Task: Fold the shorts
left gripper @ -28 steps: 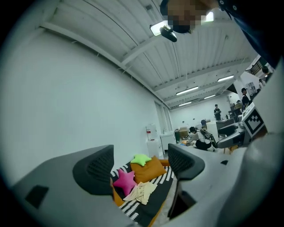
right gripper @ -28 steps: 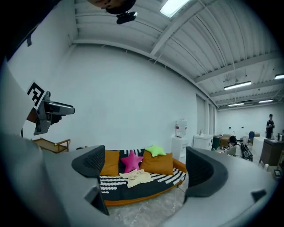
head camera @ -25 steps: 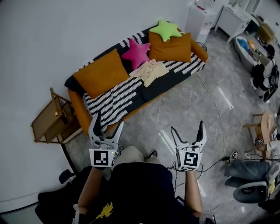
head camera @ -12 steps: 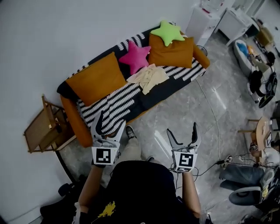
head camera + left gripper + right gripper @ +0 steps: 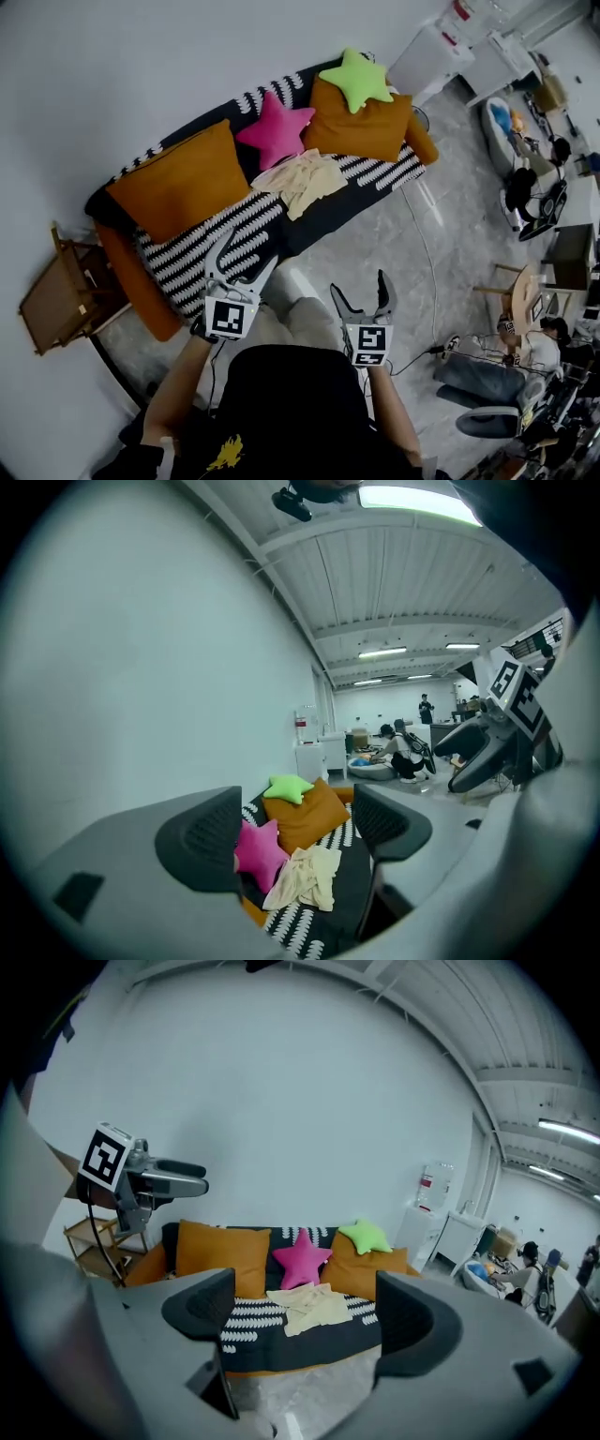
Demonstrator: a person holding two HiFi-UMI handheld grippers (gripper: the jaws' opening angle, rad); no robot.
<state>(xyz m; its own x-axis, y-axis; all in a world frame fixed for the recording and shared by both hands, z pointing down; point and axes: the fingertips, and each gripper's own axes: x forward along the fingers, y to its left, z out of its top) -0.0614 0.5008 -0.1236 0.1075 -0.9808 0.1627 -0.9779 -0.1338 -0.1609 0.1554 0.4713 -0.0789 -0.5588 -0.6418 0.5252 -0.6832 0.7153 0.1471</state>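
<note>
Sofa point(image 5: 127, 281) is orange with a black-and-white striped cover point(image 5: 187, 258). On it: cream shorts point(image 5: 302, 180), two plain orange cushions point(image 5: 178, 180), a hot-pink star point(image 5: 274, 131) and a lime-green star point(image 5: 356, 77).

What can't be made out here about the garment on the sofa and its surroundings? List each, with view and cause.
- Cream shorts: crumpled and too small in every view; waistband and legs unreadable.
- Pink star cushion: left gripper view, partly behind a jaw of the left hand-held gripper.
- Crouching person: left gripper view, too small to tell what they handle.
</note>
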